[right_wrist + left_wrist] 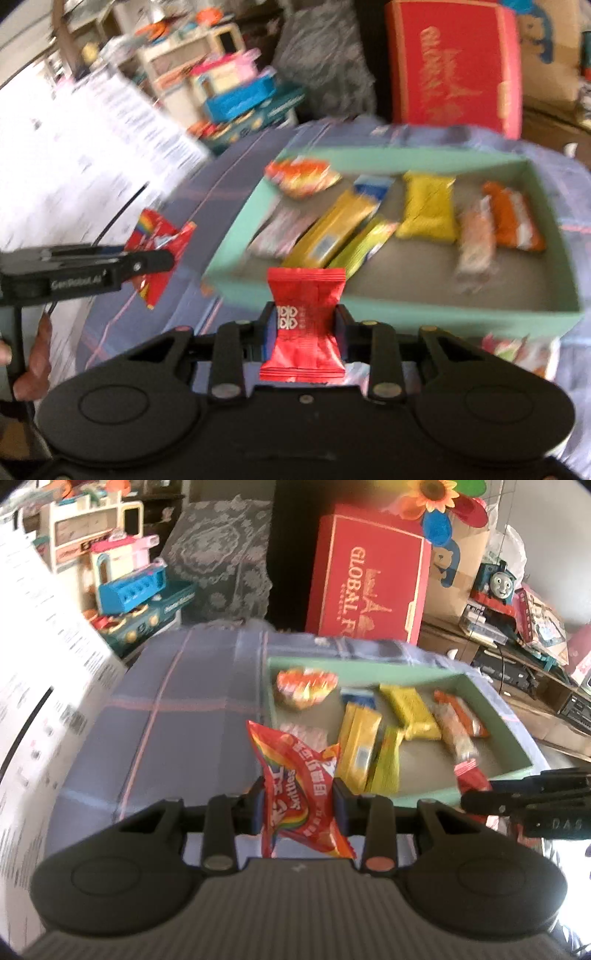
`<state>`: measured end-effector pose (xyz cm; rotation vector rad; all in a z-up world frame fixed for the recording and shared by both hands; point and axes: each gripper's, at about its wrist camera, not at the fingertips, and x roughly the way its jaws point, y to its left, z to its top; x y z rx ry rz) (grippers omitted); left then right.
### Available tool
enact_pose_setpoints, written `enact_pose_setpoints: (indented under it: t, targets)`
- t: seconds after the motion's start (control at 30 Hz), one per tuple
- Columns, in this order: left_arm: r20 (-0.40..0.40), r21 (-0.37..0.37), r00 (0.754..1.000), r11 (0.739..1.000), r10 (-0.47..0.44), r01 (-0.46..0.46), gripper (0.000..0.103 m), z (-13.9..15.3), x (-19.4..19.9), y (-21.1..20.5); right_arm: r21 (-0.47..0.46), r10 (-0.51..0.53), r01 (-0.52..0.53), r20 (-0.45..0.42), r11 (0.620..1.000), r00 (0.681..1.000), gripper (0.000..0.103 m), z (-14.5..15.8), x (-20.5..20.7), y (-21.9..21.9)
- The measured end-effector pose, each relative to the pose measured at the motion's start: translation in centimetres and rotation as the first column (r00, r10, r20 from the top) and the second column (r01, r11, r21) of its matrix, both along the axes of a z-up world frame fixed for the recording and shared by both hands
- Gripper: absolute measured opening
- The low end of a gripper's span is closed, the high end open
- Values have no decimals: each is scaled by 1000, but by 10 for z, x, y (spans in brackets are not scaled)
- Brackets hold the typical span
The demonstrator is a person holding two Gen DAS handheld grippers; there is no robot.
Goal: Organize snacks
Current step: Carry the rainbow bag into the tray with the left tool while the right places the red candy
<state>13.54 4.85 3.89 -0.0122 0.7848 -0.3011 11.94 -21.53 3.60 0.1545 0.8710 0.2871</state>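
My left gripper (299, 798) is shut on a red Skittles bag (295, 771), held above the blue checked cloth just left of the green tray (511, 738). In the right wrist view that gripper (164, 260) and its bag (159, 236) show from the side. My right gripper (306, 325) is shut on a small red packet (304, 291) in front of the tray's near wall (406, 314). From the left wrist view the right gripper (480, 799) and its packet (471, 777) appear at the tray's near right corner. The tray holds several snacks: yellow packets (360, 746), an orange bag (306, 686), orange bars (461, 716).
A red gift box (369, 572) stands behind the tray, with toys (140, 590) at the back left. A white printed sheet (44, 701) lines the left side. One more snack packet (517, 350) lies on the cloth by the tray's near right corner. A hand (33, 362) holds the left gripper.
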Motion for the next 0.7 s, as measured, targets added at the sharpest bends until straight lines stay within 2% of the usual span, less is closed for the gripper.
enact_pose_setpoints:
  t: [0.23, 0.53, 0.57, 0.6, 0.63, 0.67, 0.7]
  targets:
    - [-69, -28, 997, 999, -36, 34, 36, -9, 64, -43, 57, -132, 134, -27, 989, 991, 31, 2, 50, -46]
    - [-147, 23, 987, 998, -57, 61, 39, -51, 85, -68, 66, -163, 169, -86, 983, 983, 32, -34, 86, -66]
    - [-151, 45, 987, 997, -57, 65, 47, -55, 87, -71, 68, -166, 172, -89, 983, 982, 33, -37, 88, -66]
    - [-146, 72, 988, 995, -53, 64, 63, -57, 86, -74, 67, -171, 177, -91, 982, 981, 36, -39, 89, -66]
    - [-139, 90, 989, 994, -48, 61, 73, -57, 86, -75, 67, -174, 181, -94, 981, 980, 43, -41, 89, -66]
    - [-120, 103, 992, 994, -35, 47, 91, -57, 85, -77, 76, -174, 181, -96, 981, 980, 50, -42, 90, -66]
    - [-95, 110, 995, 993, -20, 31, 102, -55, 83, -76, 83, -177, 185, -92, 979, 980, 70, -41, 91, -66]
